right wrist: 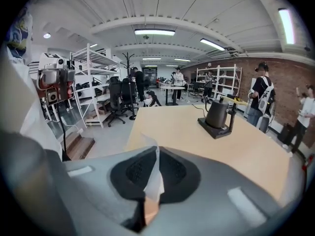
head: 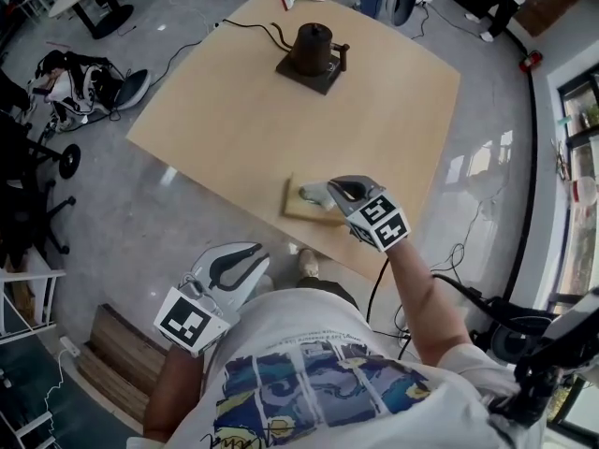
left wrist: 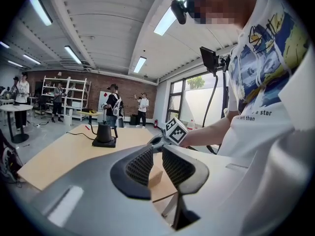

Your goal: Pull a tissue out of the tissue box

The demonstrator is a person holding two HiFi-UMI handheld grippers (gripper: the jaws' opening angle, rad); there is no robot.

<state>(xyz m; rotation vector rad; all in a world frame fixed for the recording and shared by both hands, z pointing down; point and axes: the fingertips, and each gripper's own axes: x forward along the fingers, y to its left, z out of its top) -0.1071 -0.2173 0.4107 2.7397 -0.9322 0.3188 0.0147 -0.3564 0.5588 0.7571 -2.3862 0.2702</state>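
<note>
A flat wooden tissue box (head: 301, 212) lies on the light wooden table (head: 234, 129) near its front edge. My right gripper (head: 326, 193) hovers just above the box, shut on a white tissue (head: 311, 193). In the right gripper view the tissue (right wrist: 156, 181) stands pinched between the dark pads of that gripper (right wrist: 156, 154), and the box below is hidden. My left gripper (head: 256, 252) hangs off the table's front edge, close to the person's body. Its jaws (left wrist: 156, 154) stand a narrow gap apart with nothing in them. Through that gap the box (left wrist: 156, 177) shows.
A dark kettle on its base (head: 312, 50) stands at the table's far side, its cable running off to the left. A red-handled tool (head: 299, 0) lies at the far edge. Office chairs (head: 37, 185) and wooden steps (head: 122, 344) are on the floor at left. Several people stand far back.
</note>
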